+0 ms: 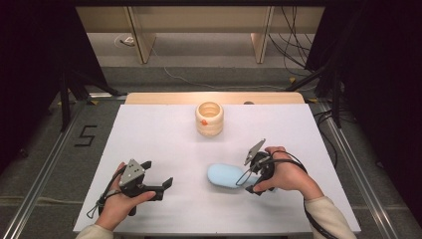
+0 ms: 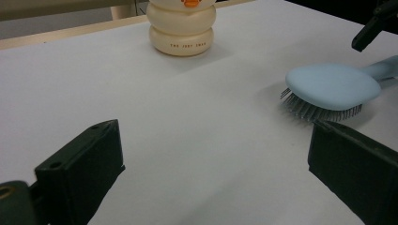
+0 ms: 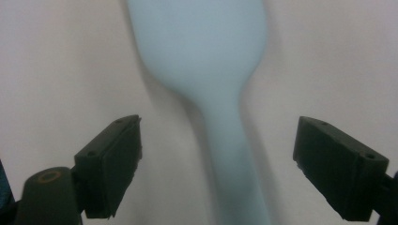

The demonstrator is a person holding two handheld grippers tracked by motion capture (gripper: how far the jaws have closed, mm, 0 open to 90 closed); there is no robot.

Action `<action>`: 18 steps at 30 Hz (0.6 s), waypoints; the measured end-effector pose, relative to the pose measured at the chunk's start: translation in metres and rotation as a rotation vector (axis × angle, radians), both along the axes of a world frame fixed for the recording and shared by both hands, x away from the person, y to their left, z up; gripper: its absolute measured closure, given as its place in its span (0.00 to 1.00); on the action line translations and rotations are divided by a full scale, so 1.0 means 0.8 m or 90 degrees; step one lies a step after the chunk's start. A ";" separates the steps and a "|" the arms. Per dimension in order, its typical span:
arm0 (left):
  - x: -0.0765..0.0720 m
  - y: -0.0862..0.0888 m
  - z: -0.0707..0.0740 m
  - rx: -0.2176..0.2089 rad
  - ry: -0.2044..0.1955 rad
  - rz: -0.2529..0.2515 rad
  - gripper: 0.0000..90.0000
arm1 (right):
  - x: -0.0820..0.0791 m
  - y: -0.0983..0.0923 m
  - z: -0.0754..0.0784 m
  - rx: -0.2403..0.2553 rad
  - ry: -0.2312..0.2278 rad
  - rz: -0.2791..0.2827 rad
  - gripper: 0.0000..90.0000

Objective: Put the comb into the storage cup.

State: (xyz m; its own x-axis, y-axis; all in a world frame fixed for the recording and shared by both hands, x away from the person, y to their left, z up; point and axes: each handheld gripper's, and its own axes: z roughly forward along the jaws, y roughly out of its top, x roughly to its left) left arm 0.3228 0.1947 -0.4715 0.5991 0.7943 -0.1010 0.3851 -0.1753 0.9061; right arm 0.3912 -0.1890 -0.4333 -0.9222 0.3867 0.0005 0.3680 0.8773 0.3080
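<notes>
A light blue hairbrush [image 1: 225,175] lies bristles down on the white table [image 1: 164,139], right of centre, with its handle pointing right. My right gripper [image 1: 250,178] sits over that handle. In the right gripper view the handle [image 3: 230,154] runs up between the two black jaws, which stand wide apart and clear of it on both sides; the gripper [image 3: 219,129] is open. My left gripper [image 1: 159,173] rests low at the front left, open and with nothing between its jaws [image 2: 213,136]. It looks toward the brush [image 2: 333,86].
A cream ribbed holder with an orange beak [image 1: 209,118] stands upright at the back centre of the table, also far ahead in the left gripper view [image 2: 182,28]. Wooden furniture legs and cables lie on the floor beyond the far edge.
</notes>
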 end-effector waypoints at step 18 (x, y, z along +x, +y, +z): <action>0.000 -0.001 0.000 -0.001 0.001 -0.001 0.04 | 0.014 0.006 -0.020 -0.032 0.028 0.013 0.26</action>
